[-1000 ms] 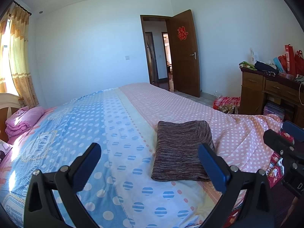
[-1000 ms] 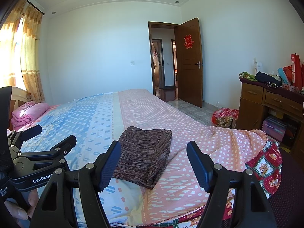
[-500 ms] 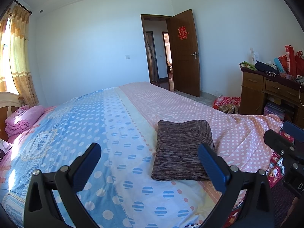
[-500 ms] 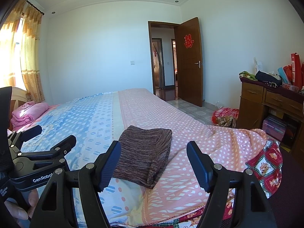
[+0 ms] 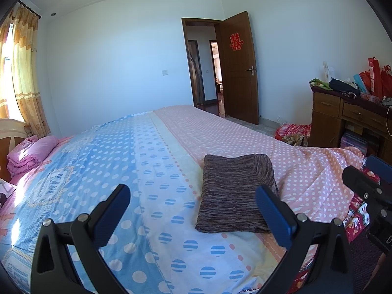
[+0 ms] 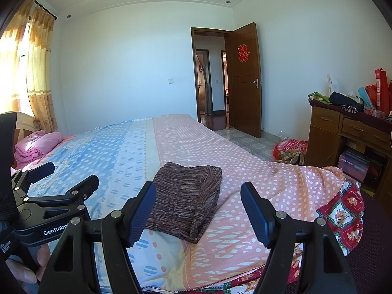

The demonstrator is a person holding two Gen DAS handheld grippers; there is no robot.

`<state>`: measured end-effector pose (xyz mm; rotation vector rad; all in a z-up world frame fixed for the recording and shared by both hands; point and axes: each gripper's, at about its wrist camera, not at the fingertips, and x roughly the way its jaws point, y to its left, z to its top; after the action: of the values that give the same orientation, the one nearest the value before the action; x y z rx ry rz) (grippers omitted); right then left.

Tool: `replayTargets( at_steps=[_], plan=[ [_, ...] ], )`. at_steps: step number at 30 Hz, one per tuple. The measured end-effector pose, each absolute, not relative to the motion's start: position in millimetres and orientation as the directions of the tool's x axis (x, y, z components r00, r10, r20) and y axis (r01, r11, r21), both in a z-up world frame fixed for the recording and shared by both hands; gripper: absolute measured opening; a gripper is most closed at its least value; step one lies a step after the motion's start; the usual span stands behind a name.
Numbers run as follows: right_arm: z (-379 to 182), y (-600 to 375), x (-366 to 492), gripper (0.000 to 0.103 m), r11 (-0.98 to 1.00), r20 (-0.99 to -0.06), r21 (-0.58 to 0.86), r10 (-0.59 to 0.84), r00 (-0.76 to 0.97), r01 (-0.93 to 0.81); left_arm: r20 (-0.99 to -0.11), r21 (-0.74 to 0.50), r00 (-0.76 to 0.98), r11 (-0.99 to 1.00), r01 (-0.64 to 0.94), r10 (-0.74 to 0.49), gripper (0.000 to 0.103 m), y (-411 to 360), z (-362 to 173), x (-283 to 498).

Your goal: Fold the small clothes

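A brown striped garment point(image 5: 235, 193) lies folded into a neat rectangle on the bed's dotted cover point(image 5: 152, 171); it also shows in the right wrist view point(image 6: 186, 201). My left gripper point(image 5: 193, 210) is open and empty, held above the bed's near edge, short of the garment. My right gripper point(image 6: 198, 210) is open and empty, just in front of the garment. The left gripper also shows at the left of the right wrist view point(image 6: 61, 178), and part of the right gripper at the right edge of the left wrist view point(image 5: 367, 186).
A folded pink blanket point(image 5: 29, 152) lies at the bed's far left. A wooden dresser point(image 6: 348, 134) loaded with bags stands at the right. A red bundle point(image 6: 291, 149) lies on the floor near the open door point(image 6: 245, 80).
The left wrist view has shifted slightly; the garment and both grippers otherwise stay as they were.
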<state>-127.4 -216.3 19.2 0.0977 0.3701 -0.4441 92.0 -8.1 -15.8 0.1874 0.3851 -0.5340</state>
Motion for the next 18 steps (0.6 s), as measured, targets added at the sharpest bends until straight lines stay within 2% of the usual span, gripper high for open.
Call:
replayTargets(
  at_steps=[6,18],
  plan=[
    [18.5,-216.6,-126.3,0.072,0.899,-0.371,0.013,-0.403,0.837,0.438,-0.430,0.059,0.785,0.854,0.518,-0.446,0.103,-6.2,-19.0,99.5],
    [17.1,-216.5,-126.2,0.072,0.898,-0.374,0.011,-0.404,0.835,0.440,-0.422,0.086,0.799,0.858,0.506,-0.428,0.103,-7.5,-16.9,100.9]
  ],
)
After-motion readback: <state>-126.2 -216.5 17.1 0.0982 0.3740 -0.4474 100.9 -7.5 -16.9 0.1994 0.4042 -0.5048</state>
